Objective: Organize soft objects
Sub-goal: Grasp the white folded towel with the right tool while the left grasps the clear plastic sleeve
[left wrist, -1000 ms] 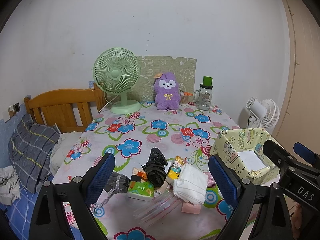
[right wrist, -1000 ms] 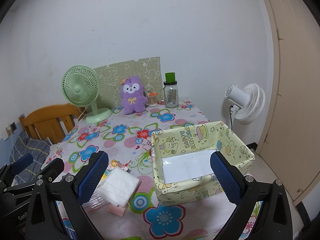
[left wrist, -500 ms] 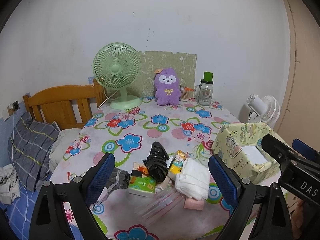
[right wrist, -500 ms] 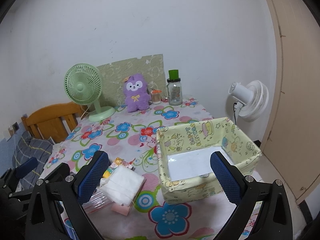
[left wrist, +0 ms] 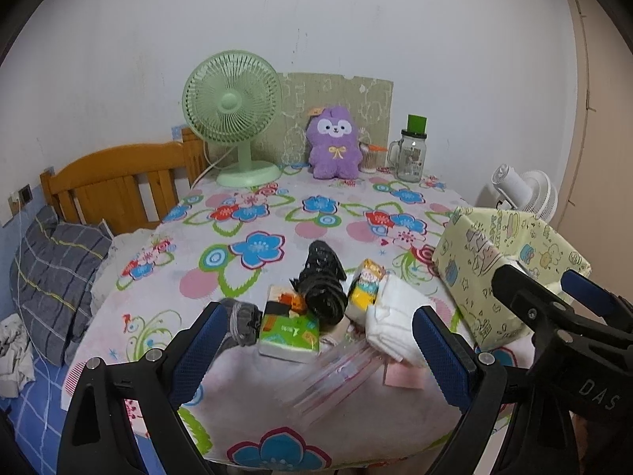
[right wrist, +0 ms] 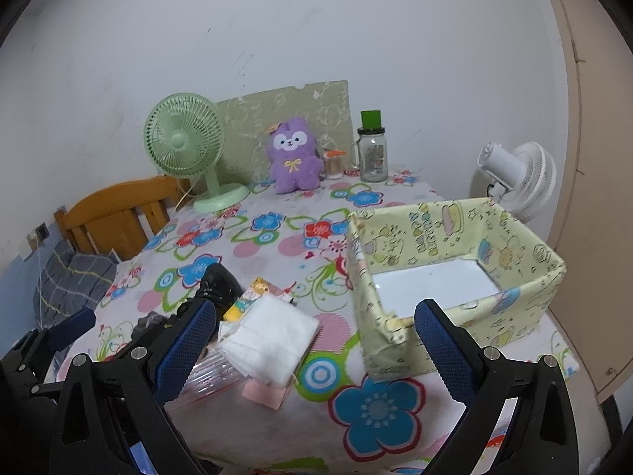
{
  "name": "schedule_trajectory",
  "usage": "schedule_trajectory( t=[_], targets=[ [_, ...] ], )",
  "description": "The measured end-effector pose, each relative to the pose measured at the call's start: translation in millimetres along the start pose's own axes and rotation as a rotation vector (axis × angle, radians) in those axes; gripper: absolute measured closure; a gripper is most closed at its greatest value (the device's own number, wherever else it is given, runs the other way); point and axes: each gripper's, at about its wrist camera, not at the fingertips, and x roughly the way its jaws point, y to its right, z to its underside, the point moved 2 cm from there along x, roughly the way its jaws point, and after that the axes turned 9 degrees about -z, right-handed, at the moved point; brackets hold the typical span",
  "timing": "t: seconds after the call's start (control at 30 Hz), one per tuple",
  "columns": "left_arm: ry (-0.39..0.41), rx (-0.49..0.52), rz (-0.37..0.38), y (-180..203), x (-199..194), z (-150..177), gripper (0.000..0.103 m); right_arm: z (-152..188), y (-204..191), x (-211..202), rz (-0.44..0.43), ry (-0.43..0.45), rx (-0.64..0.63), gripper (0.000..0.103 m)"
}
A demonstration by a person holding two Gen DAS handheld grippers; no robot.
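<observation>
A pile of soft things lies at the near edge of the flowered table (left wrist: 253, 237): a grey sock (left wrist: 239, 322), a green tissue pack (left wrist: 289, 332), a black crumpled bag (left wrist: 322, 287), a yellow packet (left wrist: 366, 287), a folded white cloth (left wrist: 391, 316) (right wrist: 271, 340), clear plastic bags (left wrist: 332, 376) and a pink pad (right wrist: 265, 392). A yellow patterned fabric box (right wrist: 455, 273) (left wrist: 510, 265) stands empty at the right. My left gripper (left wrist: 316, 340) is open above the pile. My right gripper (right wrist: 314, 342) is open between the cloth and the box.
At the table's back stand a green desk fan (left wrist: 233, 118), a purple plush toy (left wrist: 335, 142), a small cup (left wrist: 368, 156) and a glass jar with a green lid (left wrist: 411, 150). A wooden chair (left wrist: 114, 182) and bedding are left; a white fan (right wrist: 518, 174) is right.
Both grippers have drawn back and risen a little from the table, so the pile and box look lower and farther. Nothing on the table has moved.
</observation>
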Motion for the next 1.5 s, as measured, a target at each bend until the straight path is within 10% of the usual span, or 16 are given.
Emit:
schedule_trajectory(
  t=[0.97,1.5],
  targets=[
    [-0.153,0.048,0.010,7,66,51,0.014,43,-26,68,-0.033,-0.112,-0.043,0.003],
    [-0.174,0.038,0.067,13,84,48,0.048,50,-27,107,-0.042,-0.195,-0.046,0.017]
  ],
)
